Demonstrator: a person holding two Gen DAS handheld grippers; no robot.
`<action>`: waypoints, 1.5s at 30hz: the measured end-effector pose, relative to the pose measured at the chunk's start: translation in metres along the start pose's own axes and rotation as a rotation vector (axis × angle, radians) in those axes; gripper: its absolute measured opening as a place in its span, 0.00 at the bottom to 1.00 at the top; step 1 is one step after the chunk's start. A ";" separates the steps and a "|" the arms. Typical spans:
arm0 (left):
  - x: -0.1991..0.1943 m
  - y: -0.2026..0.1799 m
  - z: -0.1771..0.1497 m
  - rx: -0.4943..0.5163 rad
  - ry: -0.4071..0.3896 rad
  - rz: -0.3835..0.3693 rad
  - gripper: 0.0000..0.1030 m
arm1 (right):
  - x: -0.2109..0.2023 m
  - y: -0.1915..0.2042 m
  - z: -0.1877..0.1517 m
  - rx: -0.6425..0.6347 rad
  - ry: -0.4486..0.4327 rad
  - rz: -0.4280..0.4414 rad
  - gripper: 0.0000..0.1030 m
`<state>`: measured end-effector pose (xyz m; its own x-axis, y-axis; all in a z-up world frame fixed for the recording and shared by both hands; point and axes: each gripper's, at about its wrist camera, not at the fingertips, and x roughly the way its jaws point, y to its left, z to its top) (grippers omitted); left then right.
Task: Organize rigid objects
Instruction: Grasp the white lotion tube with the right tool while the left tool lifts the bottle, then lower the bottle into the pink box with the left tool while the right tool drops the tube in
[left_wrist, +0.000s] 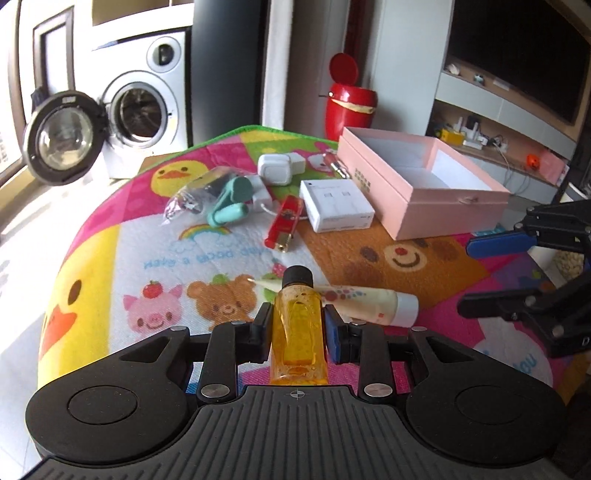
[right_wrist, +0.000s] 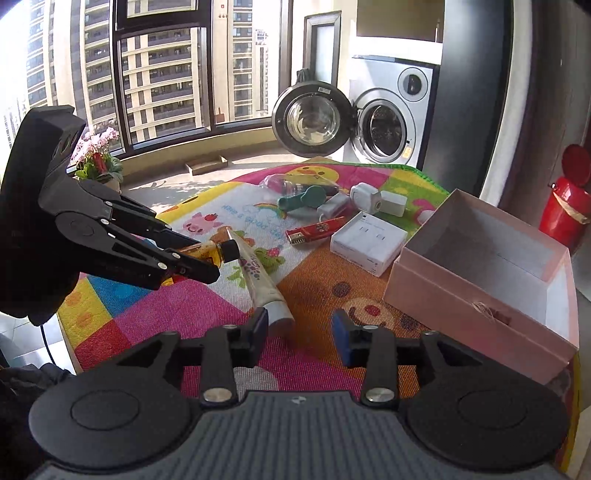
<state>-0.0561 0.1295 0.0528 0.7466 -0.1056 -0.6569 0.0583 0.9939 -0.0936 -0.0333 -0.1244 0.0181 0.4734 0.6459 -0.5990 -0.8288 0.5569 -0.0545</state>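
Note:
My left gripper (left_wrist: 298, 325) is shut on a small amber bottle (left_wrist: 298, 332) with a black cap, held above the mat; the bottle also shows in the right wrist view (right_wrist: 207, 253). A cream tube (left_wrist: 362, 298) lies on the mat just beyond it, and shows in the right wrist view (right_wrist: 258, 277) too. My right gripper (right_wrist: 300, 330) is open and empty, hovering near the tube's white cap. An open pink box (left_wrist: 424, 184) stands at the right, empty inside (right_wrist: 480, 273). A white flat box (left_wrist: 336, 210), a red lighter (left_wrist: 282, 225), a teal tool (left_wrist: 229, 201), white chargers (left_wrist: 275, 170) and a plastic bag (left_wrist: 192, 195) lie beyond.
The items lie on a colourful cartoon mat (left_wrist: 155, 258) over a table. A red bin (left_wrist: 349, 107) and a washing machine (left_wrist: 144, 99) with its door open stand behind. A flower pot (right_wrist: 98, 158) stands near the window.

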 end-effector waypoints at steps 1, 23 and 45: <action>-0.003 0.006 0.003 -0.024 -0.015 0.006 0.31 | 0.010 0.008 0.004 -0.042 -0.004 0.018 0.65; -0.004 -0.050 0.005 0.138 0.029 -0.275 0.31 | -0.050 -0.029 -0.008 0.167 0.087 0.001 0.23; 0.145 -0.072 0.160 -0.011 -0.075 -0.169 0.31 | -0.042 -0.144 -0.009 0.288 -0.065 -0.475 0.69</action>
<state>0.1543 0.0473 0.0836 0.7742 -0.2679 -0.5734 0.1801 0.9618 -0.2063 0.0640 -0.2365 0.0444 0.8001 0.3145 -0.5108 -0.4088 0.9090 -0.0807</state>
